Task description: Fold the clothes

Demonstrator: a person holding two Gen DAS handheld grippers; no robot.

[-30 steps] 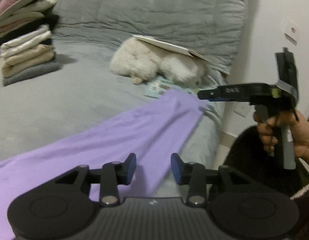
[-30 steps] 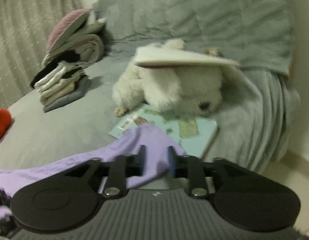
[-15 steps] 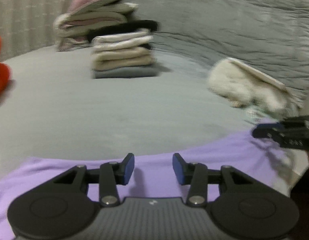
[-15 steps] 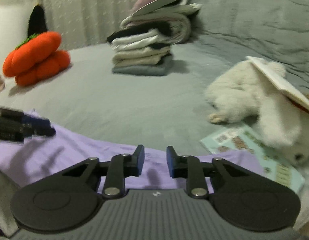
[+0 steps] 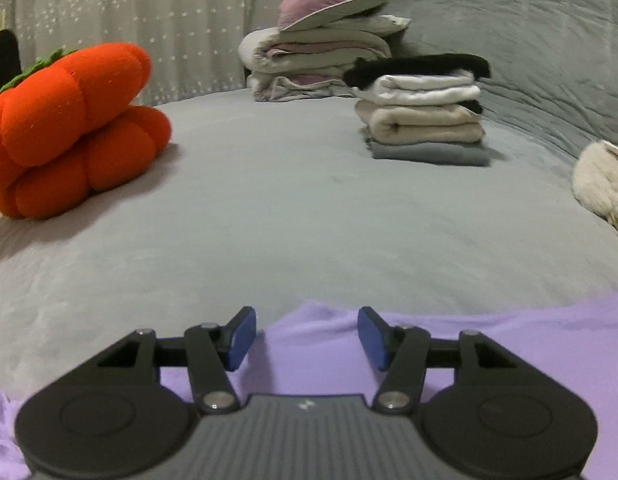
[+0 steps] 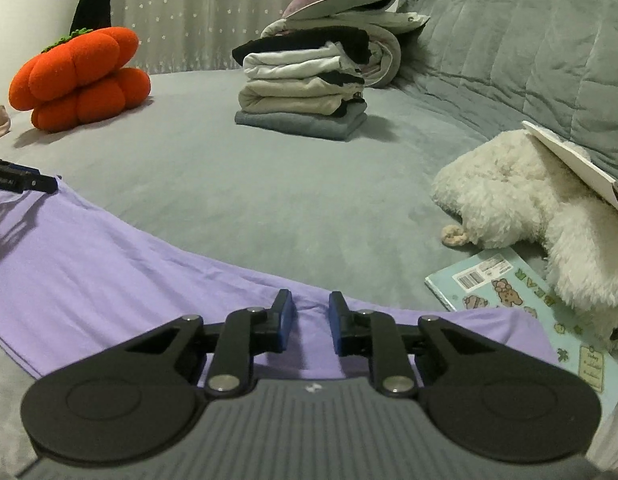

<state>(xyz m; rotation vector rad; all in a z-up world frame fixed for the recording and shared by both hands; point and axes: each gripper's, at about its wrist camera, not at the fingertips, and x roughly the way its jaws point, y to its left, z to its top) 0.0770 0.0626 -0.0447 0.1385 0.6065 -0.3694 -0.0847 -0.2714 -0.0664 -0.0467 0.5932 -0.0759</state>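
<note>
A long lilac stretch-fabric garment (image 6: 109, 264) lies flat across the near edge of the grey bed (image 6: 269, 192). The left hand-held gripper (image 5: 307, 334) hovers above its edge, jaws apart and opening, nothing clamped. The right hand-held gripper (image 6: 311, 322) has narrower jaws, closing, with lilac cloth beneath them but not pinched. At 12 o'clock stands a stack of folded clothes (image 6: 305, 88); at 10 o'clock an orange plush pumpkin (image 6: 81, 76); at 3 o'clock a white fluffy toy (image 6: 529, 208).
</note>
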